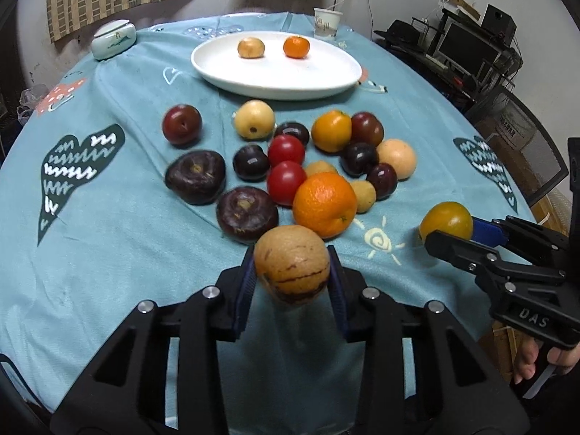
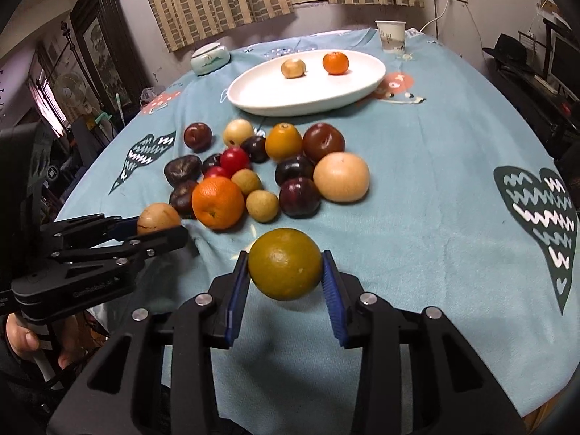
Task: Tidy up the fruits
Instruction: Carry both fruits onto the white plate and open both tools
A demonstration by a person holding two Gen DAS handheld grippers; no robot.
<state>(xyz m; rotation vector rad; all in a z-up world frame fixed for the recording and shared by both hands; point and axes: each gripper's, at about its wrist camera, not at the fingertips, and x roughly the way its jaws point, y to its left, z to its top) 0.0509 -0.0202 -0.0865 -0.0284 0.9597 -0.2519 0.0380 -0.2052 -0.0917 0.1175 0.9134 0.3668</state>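
Blue ribbed pads of the left gripper [image 1: 291, 275] clench a tan, brown-streaked round fruit [image 1: 291, 264]; the right gripper's [image 2: 285, 272] jaws grasp a smooth greenish-yellow citrus [image 2: 285, 269].

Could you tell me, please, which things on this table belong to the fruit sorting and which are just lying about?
Part of the job:
- tan fruit in left claw
- greenish orange in right claw
- fruit pile
- white plate

Just lying about:
- paper cup
- lidded ceramic jar
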